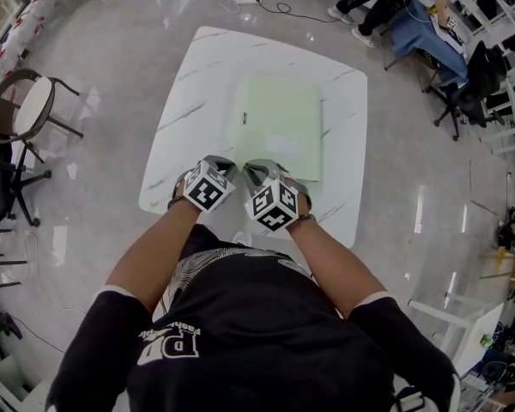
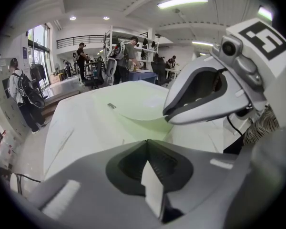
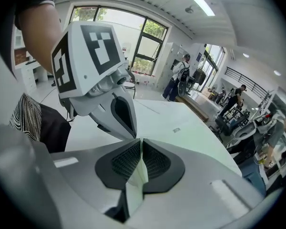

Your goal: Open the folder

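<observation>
A pale green, flat, rectangular plastic folder [image 1: 279, 127] is laid closed at the middle of the head view, on a white marble-patterned table [image 1: 197, 84]. It is presumably placed flat so that its cover can be lifted from an edge. The left gripper [image 1: 221, 163] and the right gripper [image 1: 259, 172] are held side by side just below the folder's lower edge, probably poised for that edge to be approached. In each gripper's own view the jaws are seen pressed together with nothing caught between them. Only a pale sliver shows at the seam, judged to be the jaws' own inner faces. The folder is not seen to be touched by either.
</observation>
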